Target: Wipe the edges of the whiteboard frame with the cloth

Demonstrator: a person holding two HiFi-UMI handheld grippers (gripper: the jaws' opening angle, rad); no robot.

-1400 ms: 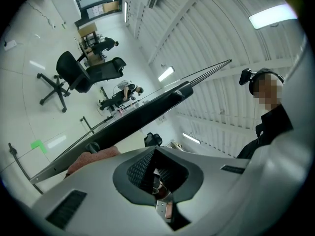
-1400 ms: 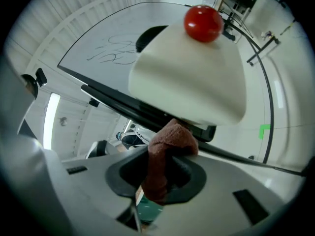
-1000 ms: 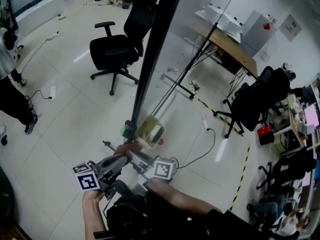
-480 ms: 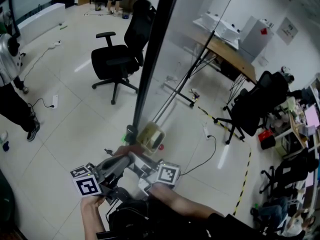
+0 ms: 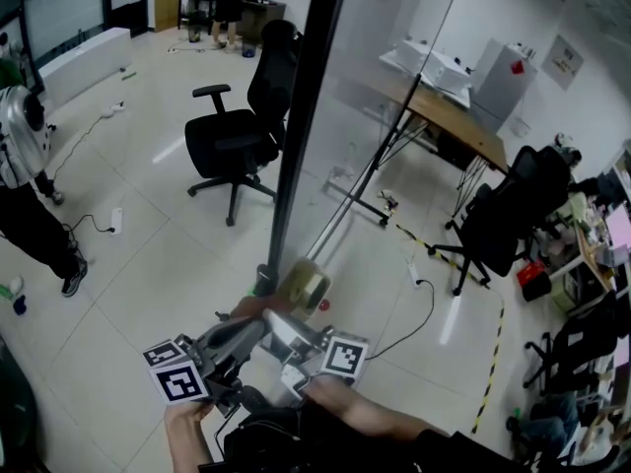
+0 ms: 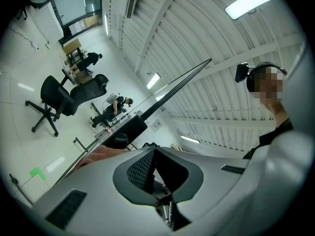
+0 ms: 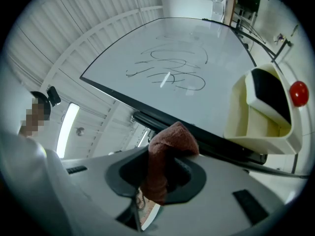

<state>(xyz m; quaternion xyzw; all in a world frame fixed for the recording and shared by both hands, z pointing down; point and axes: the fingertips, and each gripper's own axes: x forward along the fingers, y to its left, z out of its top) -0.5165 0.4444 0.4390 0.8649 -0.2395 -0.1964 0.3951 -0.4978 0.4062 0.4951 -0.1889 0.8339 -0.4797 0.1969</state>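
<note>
The left gripper [image 6: 153,162] has its jaws pressed together with nothing between them. The right gripper [image 7: 162,175] pinches a brown cloth [image 7: 171,140], whose bunched top lies against the black whiteboard frame [image 7: 123,98]. Further right, a cream tray [image 7: 243,119] hangs on the board and holds an eraser [image 7: 268,93].

Bright, even light falls from a ceiling strip lamp [image 6: 253,1], laying pale glare streaks on the glossy floor [image 5: 168,151] and a soft sheen over the whiteboard [image 7: 206,102], while both gripper views bow strongly toward dark rounded corners and their near foregrounds sit slightly unfocused.
</note>
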